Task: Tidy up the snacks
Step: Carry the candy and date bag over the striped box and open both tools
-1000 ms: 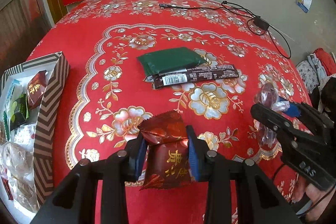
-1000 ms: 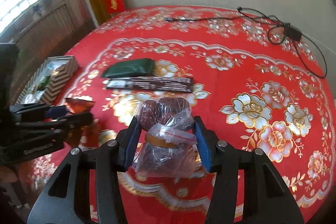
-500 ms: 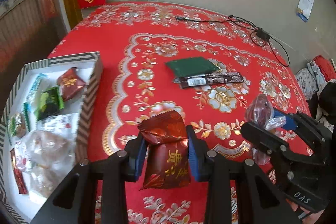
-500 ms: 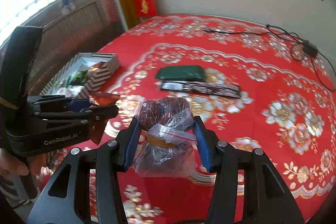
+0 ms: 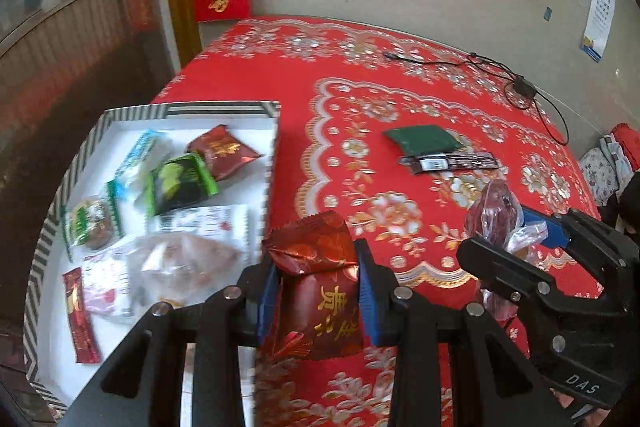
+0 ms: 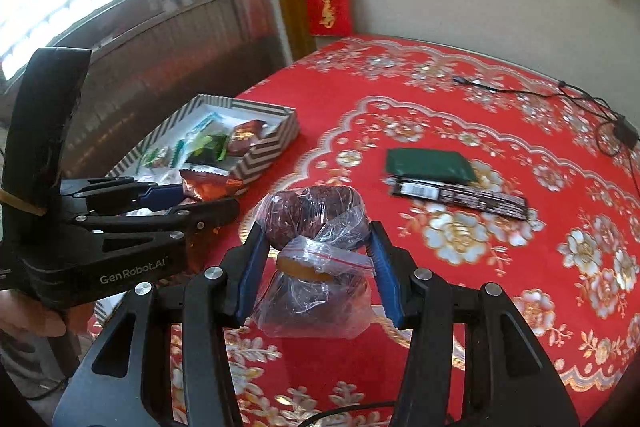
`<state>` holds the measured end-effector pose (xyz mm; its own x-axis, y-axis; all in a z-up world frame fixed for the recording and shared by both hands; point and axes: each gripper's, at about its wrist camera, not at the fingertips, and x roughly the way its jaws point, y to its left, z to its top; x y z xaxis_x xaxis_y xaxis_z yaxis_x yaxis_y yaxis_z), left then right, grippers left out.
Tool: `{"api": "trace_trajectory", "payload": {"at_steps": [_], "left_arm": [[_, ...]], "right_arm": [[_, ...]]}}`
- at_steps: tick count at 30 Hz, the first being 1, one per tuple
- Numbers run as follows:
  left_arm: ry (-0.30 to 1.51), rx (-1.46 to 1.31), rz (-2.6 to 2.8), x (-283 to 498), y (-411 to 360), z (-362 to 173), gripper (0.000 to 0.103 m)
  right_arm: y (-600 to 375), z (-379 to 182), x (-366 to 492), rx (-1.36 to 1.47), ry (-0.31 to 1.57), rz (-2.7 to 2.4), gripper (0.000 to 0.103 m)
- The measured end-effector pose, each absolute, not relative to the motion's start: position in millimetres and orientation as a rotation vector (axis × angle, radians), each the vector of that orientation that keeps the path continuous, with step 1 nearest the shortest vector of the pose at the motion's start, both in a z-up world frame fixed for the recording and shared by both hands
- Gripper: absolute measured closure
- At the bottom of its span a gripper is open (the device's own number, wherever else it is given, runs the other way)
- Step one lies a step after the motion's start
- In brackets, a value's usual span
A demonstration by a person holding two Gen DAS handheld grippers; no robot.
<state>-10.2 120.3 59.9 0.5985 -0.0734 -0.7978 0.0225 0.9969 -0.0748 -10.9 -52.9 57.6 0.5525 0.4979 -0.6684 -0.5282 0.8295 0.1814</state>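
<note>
Several snacks fill the striped box (image 5: 270, 147) at the table's left edge; left gripper (image 5: 318, 291) clamps a red packet (image 5: 320, 303), right gripper (image 6: 316, 263) a clear bag (image 6: 316, 267), while green pouch (image 5: 422, 139) and dark bar (image 5: 452, 161) wait mid-table.

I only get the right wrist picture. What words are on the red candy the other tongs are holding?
Observer: Gold Chinese characters run down the red candy packet, pinched in the left tongs.
Operator: Is there anything long and red in the striped box?
Observer: Yes, a thin red stick packet lies in the near corner of the striped box.
Operator: What's round in there?
Observer: A round brown snack in a green-edged wrapper, by the box's left wall.
</note>
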Motion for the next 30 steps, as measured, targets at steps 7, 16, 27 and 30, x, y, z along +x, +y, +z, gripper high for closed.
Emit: {"api": "trace_trajectory", "payload": {"at_steps": [7, 16, 27, 30], "left_arm": [[0.907, -0.071, -0.014, -21, 151, 66, 0.066], [0.886, -0.09, 0.036, -31, 186, 71, 0.066], [0.882, -0.127, 0.116, -40, 232, 71, 0.066], [0.886, -0.141, 0.135, -43, 243, 69, 0.066]], "right_arm": [[-23, 63, -17, -0.069, 0.766, 0.657, 0.054], [9, 70, -22, -0.101, 0.757, 0.713, 0.054], [46, 78, -26, -0.139, 0.746, 0.778, 0.054], [56, 78, -26, -0.148, 0.747, 0.792, 0.054]]}}
